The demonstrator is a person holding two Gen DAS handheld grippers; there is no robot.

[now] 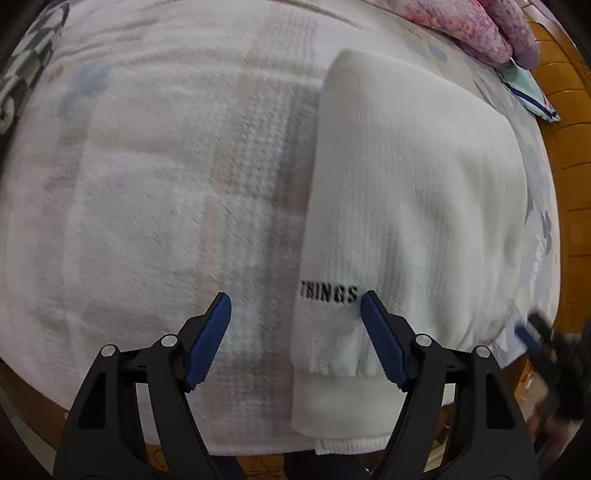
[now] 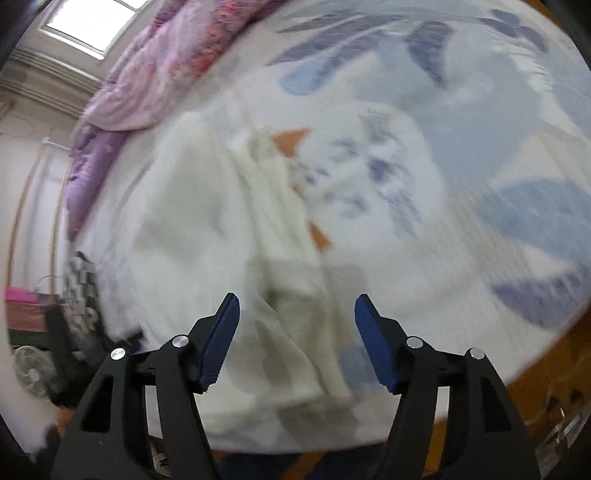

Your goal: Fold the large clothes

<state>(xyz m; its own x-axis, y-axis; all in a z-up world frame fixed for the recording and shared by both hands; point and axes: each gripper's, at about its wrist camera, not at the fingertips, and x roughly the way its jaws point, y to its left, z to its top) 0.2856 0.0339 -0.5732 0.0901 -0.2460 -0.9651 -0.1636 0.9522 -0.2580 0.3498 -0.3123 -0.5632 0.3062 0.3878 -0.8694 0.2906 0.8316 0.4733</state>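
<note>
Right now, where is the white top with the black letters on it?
In the left wrist view, the folded white top lies on the bed, right of centre, its lettered end by the open left gripper.

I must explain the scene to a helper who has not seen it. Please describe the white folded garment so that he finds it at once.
Start at the bed with its pale checked cover. Toward its right side lies the white folded garment, a thick waffle-knit piece with a ribbed hem at the near edge. Only it carries black letters reading "THINGS"; the pink quilt beyond is flowered.
</note>
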